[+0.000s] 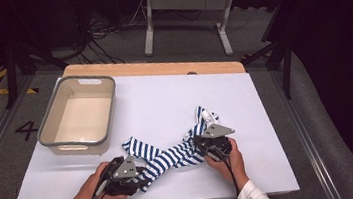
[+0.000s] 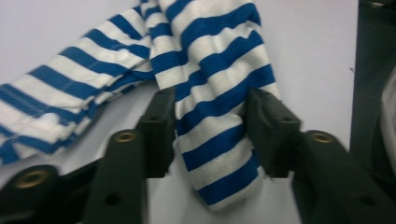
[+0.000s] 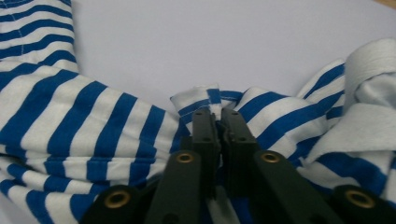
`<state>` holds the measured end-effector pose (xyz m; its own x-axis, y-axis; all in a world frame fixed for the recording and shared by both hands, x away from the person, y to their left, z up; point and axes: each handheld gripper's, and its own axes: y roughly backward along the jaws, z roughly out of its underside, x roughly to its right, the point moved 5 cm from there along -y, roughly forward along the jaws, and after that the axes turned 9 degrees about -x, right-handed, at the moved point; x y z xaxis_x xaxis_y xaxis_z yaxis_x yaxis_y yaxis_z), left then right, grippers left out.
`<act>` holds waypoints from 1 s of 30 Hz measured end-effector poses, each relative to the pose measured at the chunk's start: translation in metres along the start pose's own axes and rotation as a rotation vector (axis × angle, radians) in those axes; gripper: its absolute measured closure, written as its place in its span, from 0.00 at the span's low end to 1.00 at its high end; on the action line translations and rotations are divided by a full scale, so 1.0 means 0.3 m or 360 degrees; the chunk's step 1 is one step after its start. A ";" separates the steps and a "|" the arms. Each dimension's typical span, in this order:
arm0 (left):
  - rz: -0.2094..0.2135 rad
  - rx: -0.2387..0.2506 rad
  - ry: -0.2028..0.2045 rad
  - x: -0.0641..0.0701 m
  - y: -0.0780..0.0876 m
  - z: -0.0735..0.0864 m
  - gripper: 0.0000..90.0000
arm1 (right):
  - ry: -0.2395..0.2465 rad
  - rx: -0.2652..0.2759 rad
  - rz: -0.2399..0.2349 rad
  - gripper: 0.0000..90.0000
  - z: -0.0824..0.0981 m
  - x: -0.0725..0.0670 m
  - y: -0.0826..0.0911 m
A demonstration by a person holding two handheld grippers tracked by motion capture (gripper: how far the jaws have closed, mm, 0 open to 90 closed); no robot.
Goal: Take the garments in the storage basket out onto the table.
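A blue-and-white striped cloth (image 1: pixel 171 155) lies twisted across the front of the white table top (image 1: pixel 164 96). My left gripper (image 1: pixel 143 176) is at its near left end. In the left gripper view, the left gripper (image 2: pixel 210 130) has its jaws on either side of a rolled bunch of the cloth (image 2: pixel 219 70), and they pinch it. My right gripper (image 1: pixel 201 144) is at the cloth's right part. In the right gripper view, the right gripper (image 3: pixel 220 116) has its jaws almost together on a small raised fold of the cloth (image 3: pixel 84 121).
A beige tub with a grey rim (image 1: pixel 110 107) stands at the table's left, with nothing in it. The table's wooden far edge (image 1: pixel 156 67) runs along the back. Beyond it are a desk frame (image 1: pixel 183 3) and cables on the floor.
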<state>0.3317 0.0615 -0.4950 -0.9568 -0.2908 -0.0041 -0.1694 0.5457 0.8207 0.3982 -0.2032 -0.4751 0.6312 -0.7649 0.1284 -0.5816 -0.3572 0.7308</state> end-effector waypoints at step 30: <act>0.0144 0.0221 -0.0107 0.140 -0.154 -0.278 0.87 | 0.0182 0.0219 -0.0048 0.98 -0.337 -0.061 0.043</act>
<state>0.3191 -0.0415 -0.4854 -0.9824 -0.1851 0.0243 -0.1085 0.6720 0.7326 0.4310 -0.1395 -0.4003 0.6989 -0.6897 0.1891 -0.6216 -0.4550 0.6376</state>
